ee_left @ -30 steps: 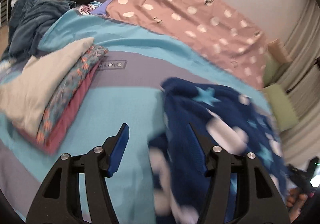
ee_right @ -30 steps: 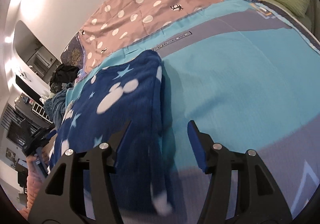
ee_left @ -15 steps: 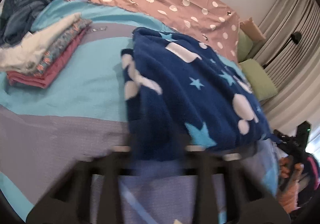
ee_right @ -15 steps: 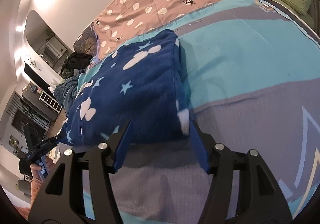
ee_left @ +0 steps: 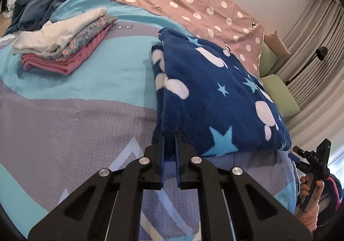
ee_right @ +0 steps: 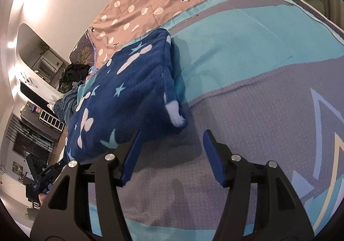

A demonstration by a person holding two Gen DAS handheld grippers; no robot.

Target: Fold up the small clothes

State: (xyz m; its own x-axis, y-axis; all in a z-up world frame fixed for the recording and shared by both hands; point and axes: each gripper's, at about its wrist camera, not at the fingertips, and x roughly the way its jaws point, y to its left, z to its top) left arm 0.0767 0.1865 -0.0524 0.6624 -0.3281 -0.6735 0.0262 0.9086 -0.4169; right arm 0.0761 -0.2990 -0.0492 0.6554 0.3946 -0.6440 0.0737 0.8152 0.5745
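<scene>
The blue fleece garment (ee_left: pixel 206 99) lies folded on the bed (ee_left: pixel 64 133), its near edge right at the tips of the left hand-held gripper (ee_left: pixel 169 140), whose jaws are pressed together on that edge's left corner. The right hand-held gripper (ee_right: pixel 172 133) sits spread, the garment's other near corner just ahead and left of it; whether its left pad touches the fleece is hard to tell. A stack of folded clothes (ee_left: pixel 62 45) sits far ahead-left of the left hand-held gripper. A second ago the left jaws stood wide and the garment lay looser, blurred in motion
</scene>
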